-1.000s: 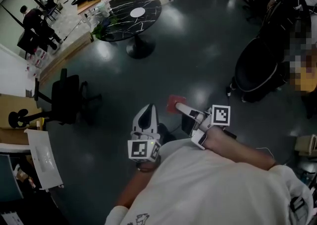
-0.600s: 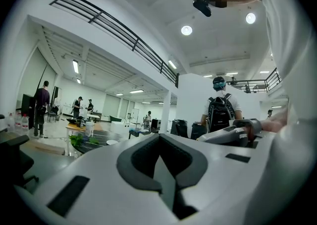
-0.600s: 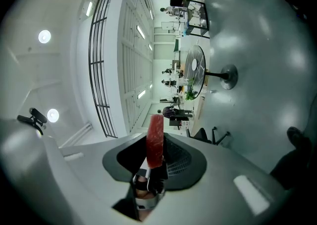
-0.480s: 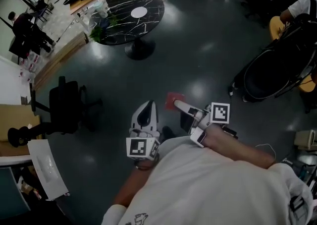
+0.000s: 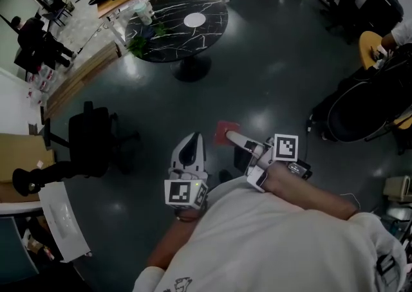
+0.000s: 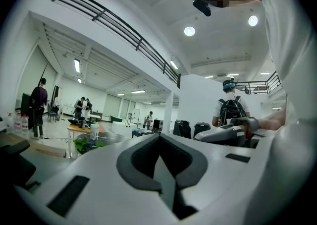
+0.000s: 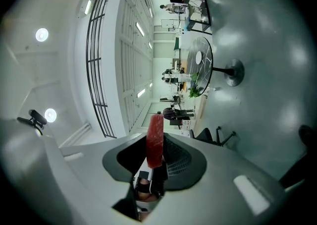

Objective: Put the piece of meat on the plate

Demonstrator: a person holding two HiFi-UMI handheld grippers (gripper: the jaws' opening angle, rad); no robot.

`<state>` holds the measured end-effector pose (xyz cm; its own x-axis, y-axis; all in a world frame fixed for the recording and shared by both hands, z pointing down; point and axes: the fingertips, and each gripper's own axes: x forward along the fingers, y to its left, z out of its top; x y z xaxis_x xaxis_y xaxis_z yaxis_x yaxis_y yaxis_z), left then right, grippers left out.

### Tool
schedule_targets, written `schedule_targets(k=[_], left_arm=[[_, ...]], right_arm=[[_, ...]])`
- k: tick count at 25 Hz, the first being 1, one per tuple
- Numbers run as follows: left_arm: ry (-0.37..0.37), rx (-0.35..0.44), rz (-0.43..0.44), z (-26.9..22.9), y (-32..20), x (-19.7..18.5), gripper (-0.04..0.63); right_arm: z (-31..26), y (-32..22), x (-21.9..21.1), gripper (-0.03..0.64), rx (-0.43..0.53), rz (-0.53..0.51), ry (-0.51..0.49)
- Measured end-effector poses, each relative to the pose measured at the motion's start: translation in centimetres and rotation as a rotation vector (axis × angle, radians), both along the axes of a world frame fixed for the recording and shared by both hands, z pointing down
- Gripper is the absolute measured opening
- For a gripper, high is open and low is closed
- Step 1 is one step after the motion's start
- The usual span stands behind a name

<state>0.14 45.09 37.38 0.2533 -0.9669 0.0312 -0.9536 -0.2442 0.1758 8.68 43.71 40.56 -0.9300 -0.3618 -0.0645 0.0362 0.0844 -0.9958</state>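
In the head view the red piece of meat [image 5: 225, 132] sticks out in front of my right gripper [image 5: 230, 136], which is shut on it above the dark floor. Seen along the right gripper view, the meat [image 7: 154, 140] stands on edge between the jaws of the right gripper [image 7: 156, 162]. My left gripper [image 5: 191, 148] is beside it on the left, shut and holding nothing; in its own view the left gripper [image 6: 166, 174] has its jaws meeting at a thin seam. A white plate [image 5: 195, 20] lies on a round black marble table [image 5: 167, 27] far ahead.
A black office chair [image 5: 90, 137] stands on the left and a black stroller [image 5: 360, 114] on the right. On the round table are a green plant [image 5: 138, 44] and a cup [image 5: 143, 11]. People stand at desks at the far left [image 5: 32, 40].
The round table with the plate has shifted rightward and slightly lower in the head view. Both grippers keep their place before the body, the meat still held.
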Motion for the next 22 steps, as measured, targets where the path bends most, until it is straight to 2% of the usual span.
schedule_targets(k=[12, 18, 22], left_arm=[[-0.024, 0.007, -0.070, 0.3, -1.9, -3.7, 0.006], [-0.052, 0.015, -0.110, 0.3, -5.4, -5.1, 0.006], [-0.045, -0.004, -0.114, 0.7, -9.2, -4.9, 0.006]], right_arm=[[0.8, -2.8, -3.8, 0.087, -0.006, -0.067, -0.008], [1.0, -6.6, -5.6, 0.087, 0.008, -0.112, -0.022], [1.6, -10.4, -5.2, 0.088, 0.004, -0.106, -0.026]])
